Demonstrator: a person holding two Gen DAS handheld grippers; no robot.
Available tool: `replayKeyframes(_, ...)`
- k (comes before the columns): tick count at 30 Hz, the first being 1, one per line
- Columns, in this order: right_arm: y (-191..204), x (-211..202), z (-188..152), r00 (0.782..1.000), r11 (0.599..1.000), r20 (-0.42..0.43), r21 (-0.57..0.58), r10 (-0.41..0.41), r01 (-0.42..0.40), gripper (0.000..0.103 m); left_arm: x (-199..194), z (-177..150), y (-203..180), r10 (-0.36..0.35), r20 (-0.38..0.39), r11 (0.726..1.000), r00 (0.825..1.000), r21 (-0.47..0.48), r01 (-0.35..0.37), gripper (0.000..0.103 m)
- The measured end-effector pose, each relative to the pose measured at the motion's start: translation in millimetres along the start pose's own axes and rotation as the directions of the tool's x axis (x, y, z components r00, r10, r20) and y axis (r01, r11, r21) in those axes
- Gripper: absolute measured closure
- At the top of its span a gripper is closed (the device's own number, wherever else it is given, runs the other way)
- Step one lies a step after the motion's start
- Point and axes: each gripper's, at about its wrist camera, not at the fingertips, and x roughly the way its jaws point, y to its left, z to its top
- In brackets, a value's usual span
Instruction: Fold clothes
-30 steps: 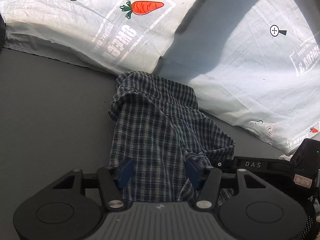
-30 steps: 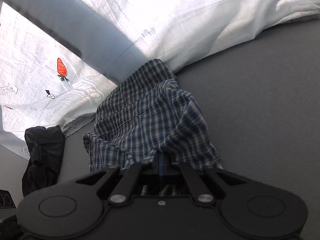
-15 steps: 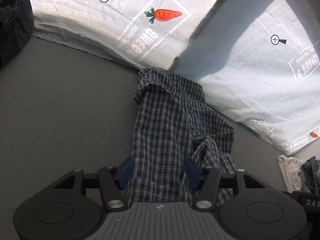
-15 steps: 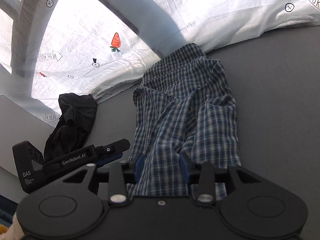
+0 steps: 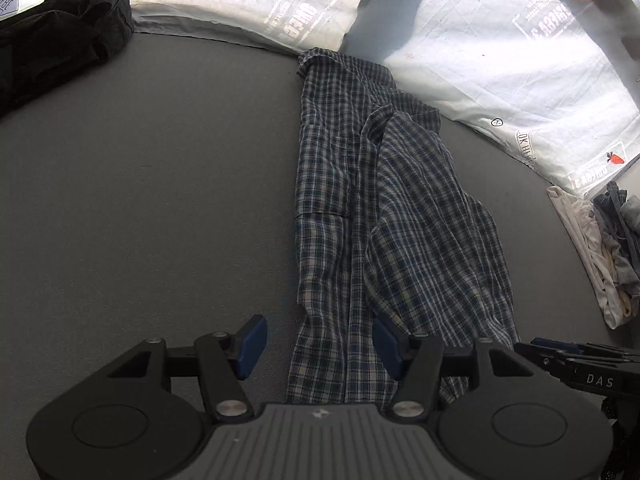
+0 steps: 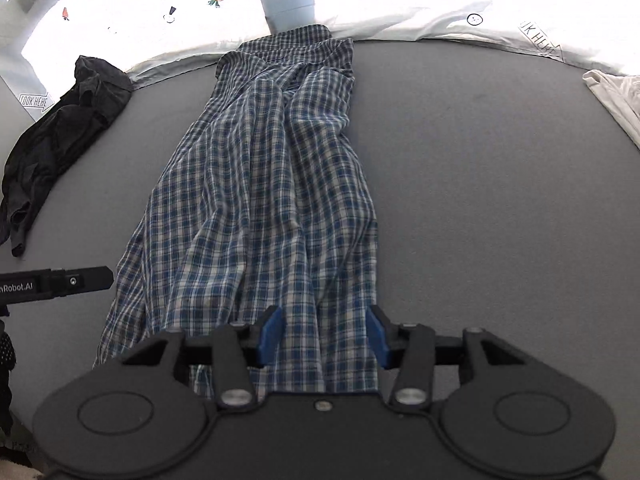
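Plaid shirt [image 6: 260,184] is lying stretched out long on the grey bench [image 6: 480,200], and I'm guessing it's going to be light and floppy, so grabbing the near hem corners looks like the best bet. Left tongs [image 5: 318,346] and right tongs [image 6: 324,336] are both sitting about half open over that hem, fabric between the pads [image 6: 272,330] but not getting pinched.

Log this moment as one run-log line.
stage: shirt laid out | plaid shirt: stretched lengthwise on grey table | left gripper: open over hem | right gripper: open over hem | nothing held
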Motion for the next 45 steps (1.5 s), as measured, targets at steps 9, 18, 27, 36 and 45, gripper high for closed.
replayKeyframes(9,-63,-23,-78,0.990,0.929,0.008,0.346,0.140,-0.134,0.048,-16,-60,20,-0.113,-0.079,0.987,0.990,-0.121,0.103,0.043)
replayKeyframes(18,-94,-30,-143,0.935,0.768,0.072,0.552,0.346,-0.327,0.069,-33,-94,39,-0.234,-0.097,0.950,0.967,-0.235,0.206,0.056)
replayKeyframes(27,-99,-34,-181,0.867,0.666,0.076,0.608,0.493,-0.432,0.086,-37,-121,53,-0.340,-0.144,0.902,0.930,-0.330,0.279,0.093)
replayKeyframes(36,-105,-39,-195,0.870,0.663,0.057,0.623,0.490,-0.415,0.084,-46,-128,54,-0.297,-0.182,0.937,0.938,-0.248,0.248,0.078)
replayKeyframes(45,-100,-30,-199,0.834,0.630,0.055,0.628,0.549,-0.456,0.084,-41,-129,48,-0.370,-0.247,0.918,0.896,-0.245,0.311,0.072)
